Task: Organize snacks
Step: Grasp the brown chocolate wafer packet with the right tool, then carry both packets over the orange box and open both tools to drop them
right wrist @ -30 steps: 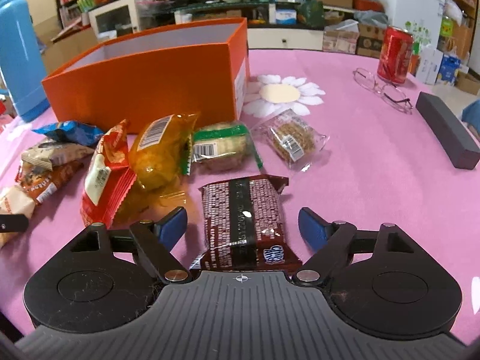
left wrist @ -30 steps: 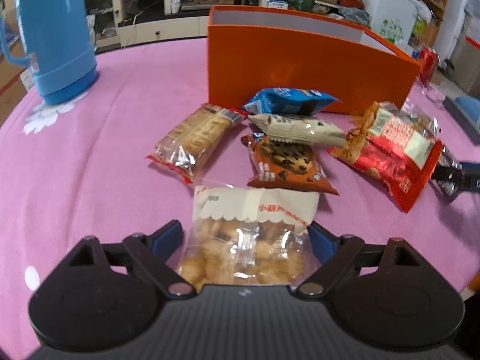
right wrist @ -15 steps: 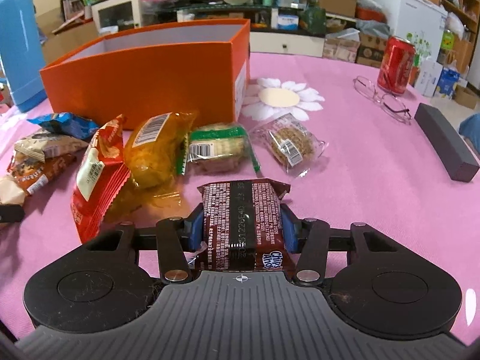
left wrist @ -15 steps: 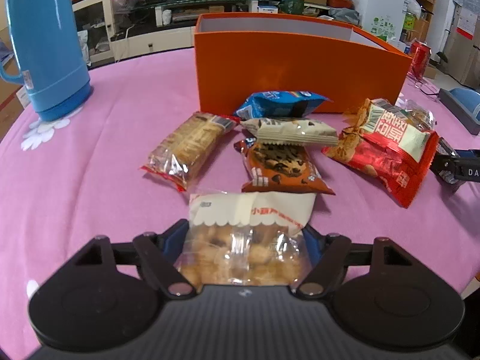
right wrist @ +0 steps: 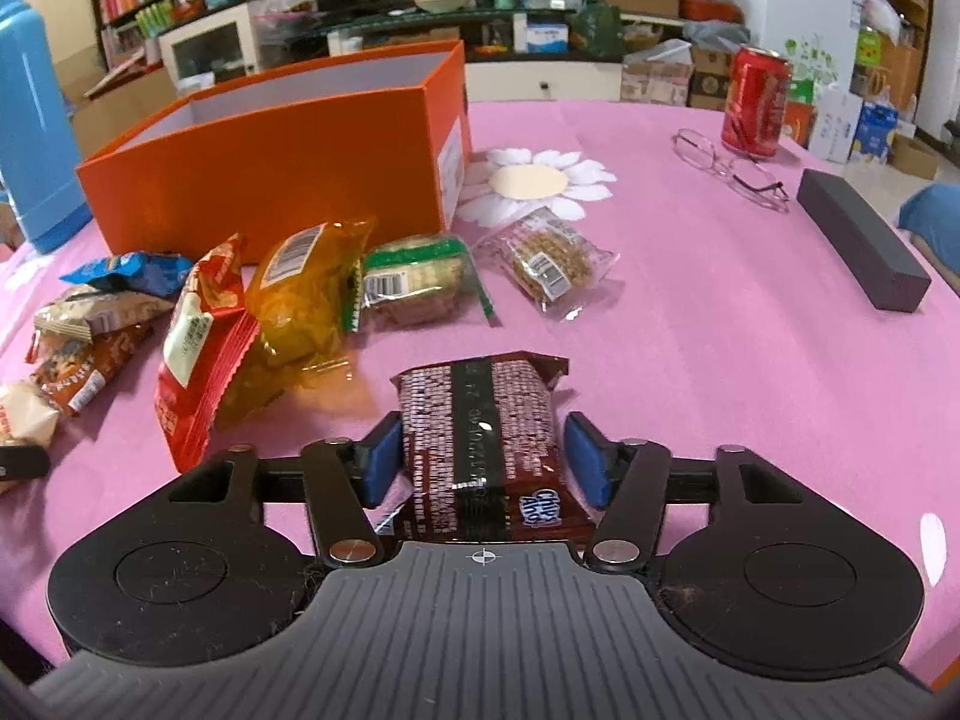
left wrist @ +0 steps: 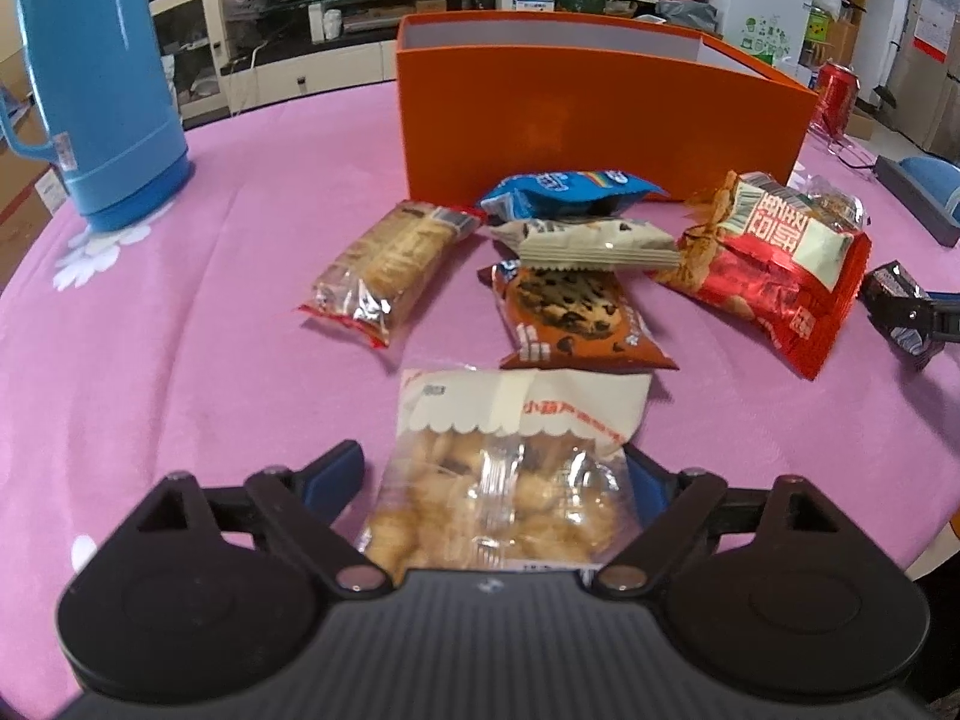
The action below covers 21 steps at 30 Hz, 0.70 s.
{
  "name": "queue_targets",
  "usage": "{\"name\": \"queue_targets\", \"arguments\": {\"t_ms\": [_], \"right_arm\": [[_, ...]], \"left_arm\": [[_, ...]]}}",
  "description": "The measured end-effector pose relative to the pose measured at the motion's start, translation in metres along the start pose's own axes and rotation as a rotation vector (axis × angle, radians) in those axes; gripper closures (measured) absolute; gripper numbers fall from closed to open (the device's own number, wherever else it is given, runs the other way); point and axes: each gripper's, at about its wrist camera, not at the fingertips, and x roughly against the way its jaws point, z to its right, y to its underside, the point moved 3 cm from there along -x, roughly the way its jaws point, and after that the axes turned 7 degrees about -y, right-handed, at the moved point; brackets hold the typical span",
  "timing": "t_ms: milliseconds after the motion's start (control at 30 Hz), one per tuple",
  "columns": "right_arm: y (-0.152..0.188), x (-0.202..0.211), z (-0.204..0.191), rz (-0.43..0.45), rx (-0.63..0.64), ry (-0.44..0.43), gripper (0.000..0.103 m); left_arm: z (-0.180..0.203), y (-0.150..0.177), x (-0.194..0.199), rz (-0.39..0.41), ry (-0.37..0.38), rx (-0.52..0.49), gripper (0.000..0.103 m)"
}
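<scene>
Covering most of the view, the pink desk (right wrist: 690,330) carried the open orange box (left wrist: 600,114) at the back, presumably the snacks' destination. Loose packets lay scattered before it. The left claw (left wrist: 498,492) straddled the clear biscuit bag (left wrist: 504,480), its jaws opening and not pressing it. The right claw (right wrist: 483,456) flanked the brown cookie pack (right wrist: 480,420), jaws also opening, slightly clear of its sides.
</scene>
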Motion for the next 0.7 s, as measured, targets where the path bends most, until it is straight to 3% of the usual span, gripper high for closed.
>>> {"name": "queue_targets", "arguments": {"t_ms": [67, 100, 133, 233, 333, 467, 533, 700], "right_arm": [[0.001, -0.003, 0.001, -0.003, 0.003, -0.003, 0.057], [0.002, -0.004, -0.001, -0.001, 0.026, 0.006, 0.059], [0.002, -0.005, -0.005, -0.003, 0.053, 0.017, 0.07], [0.002, -0.003, -0.007, 0.002, 0.046, -0.015, 0.072], [0.0, 0.004, -0.004, 0.019, 0.017, -0.026, 0.072], [0.001, 0.017, 0.002, 0.055, -0.022, -0.017, 0.072], [0.003, 0.012, 0.002, 0.037, -0.026, -0.017, 0.072], [0.004, 0.003, -0.004, 0.006, 0.0, -0.011, 0.07]], "left_arm": [[0.001, 0.0, 0.0, 0.016, 0.017, -0.003, 0.029], [0.001, -0.001, 0.001, 0.023, 0.018, -0.005, 0.031], [0.0, -0.002, 0.001, 0.024, 0.018, 0.002, 0.032], [-0.005, -0.003, 0.002, 0.02, 0.035, 0.038, 0.035], [-0.012, -0.003, 0.007, 0.01, 0.062, 0.084, 0.036], [-0.015, -0.004, 0.017, 0.041, 0.031, 0.076, 0.035], [-0.015, -0.001, 0.009, 0.007, 0.014, 0.073, 0.035], [-0.006, 0.001, 0.009, 0.012, -0.018, 0.009, 0.022]]}}
